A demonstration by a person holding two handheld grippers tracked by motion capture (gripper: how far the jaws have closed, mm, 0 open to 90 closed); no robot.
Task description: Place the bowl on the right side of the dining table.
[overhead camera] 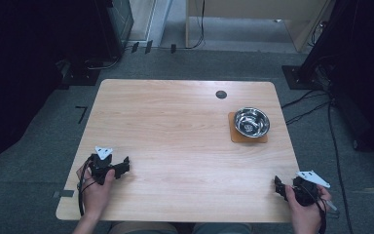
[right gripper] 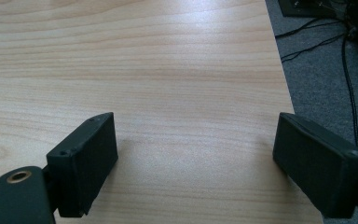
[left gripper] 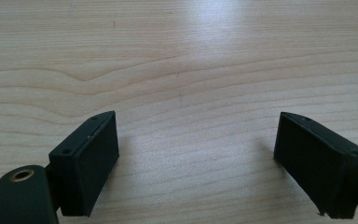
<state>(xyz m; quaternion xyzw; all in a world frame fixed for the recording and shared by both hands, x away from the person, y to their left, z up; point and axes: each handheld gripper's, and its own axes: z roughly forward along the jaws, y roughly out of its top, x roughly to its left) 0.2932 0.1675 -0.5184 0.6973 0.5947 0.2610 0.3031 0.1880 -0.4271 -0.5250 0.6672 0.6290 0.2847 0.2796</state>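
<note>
Both grippers sit low over the wooden table (overhead camera: 175, 136), one at each near corner, and we see their jaws spread wide with nothing between them. Our left gripper (overhead camera: 124, 165) rests near the left front edge, held in the left hand (overhead camera: 96, 187); in the left gripper view (left gripper: 196, 154) its two black jaws stand well apart over bare wood grain, touching no object. Our right gripper (overhead camera: 277, 185) lies at the right front corner in the right hand (overhead camera: 306, 207); in the right gripper view (right gripper: 193, 154) its jaws are equally wide, with the table edge and grey floor (right gripper: 326, 84) just beyond the right-side jaw. We see a shiny metal bowl (overhead camera: 252, 122) on a brown mat (overhead camera: 234, 137) at the far right, well apart from both grippers.
</note>
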